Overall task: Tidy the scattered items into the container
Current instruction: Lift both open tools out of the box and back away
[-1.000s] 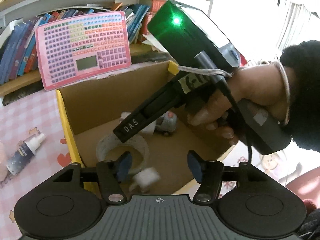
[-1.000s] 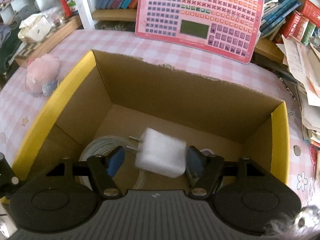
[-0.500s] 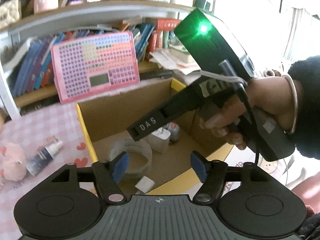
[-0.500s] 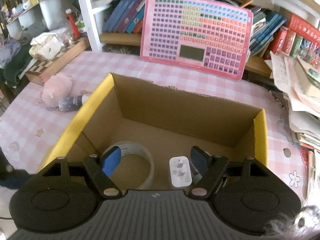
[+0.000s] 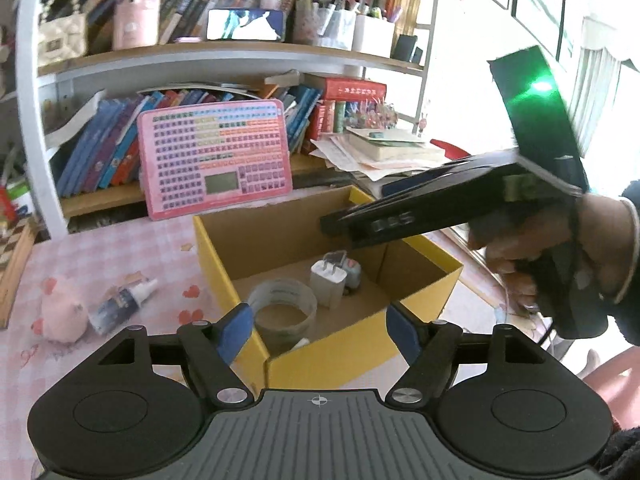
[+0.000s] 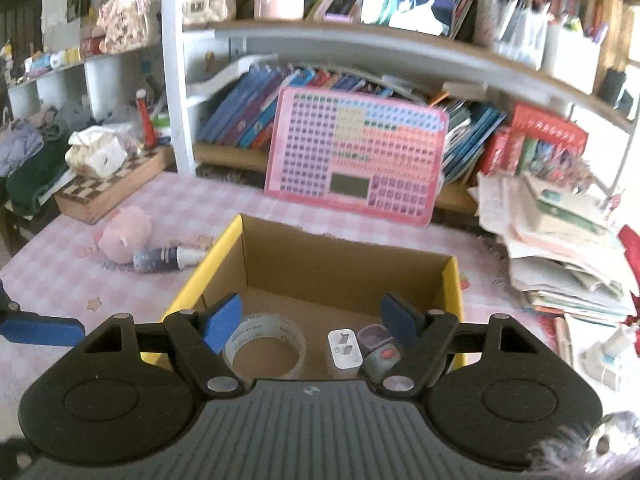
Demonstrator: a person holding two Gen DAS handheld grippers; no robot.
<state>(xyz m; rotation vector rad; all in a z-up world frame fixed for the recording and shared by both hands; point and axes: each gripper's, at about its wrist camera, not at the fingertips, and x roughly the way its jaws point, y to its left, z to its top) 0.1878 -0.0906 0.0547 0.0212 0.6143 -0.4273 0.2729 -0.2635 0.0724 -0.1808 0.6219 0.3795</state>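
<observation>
Two hand-held grippers are standing empty above the cardboard box (image 6: 348,264). The right hand-held gripper (image 6: 312,318) is hanging over the near wall with its blue pads (image 6: 222,318) parted and nothing between them; its jaws have just been opening, and the white charger (image 6: 344,346) is lying on the box floor below, beside a roll of clear tape (image 6: 266,344) and a small grey toy (image 6: 380,350). The left hand-held gripper (image 5: 318,330) is likewise spread wide and carrying nothing, aimed at the box's near yellow corner, its jaws too having just been opening.

Out on the pink-checked counter (image 6: 120,280), to the box's left, a spray bottle (image 6: 168,258) is lying on its side, touching a pink plush (image 6: 124,236). These look like the next things to collect. In my judgement the left hand-held gripper is the better placed for them. It should be coming down across the bottle's barrel rather than its length, on the end away from the plush, so the pads are closing on plastic alone and not snagging fur. The right one should be staying clear of the box mouth.
</observation>
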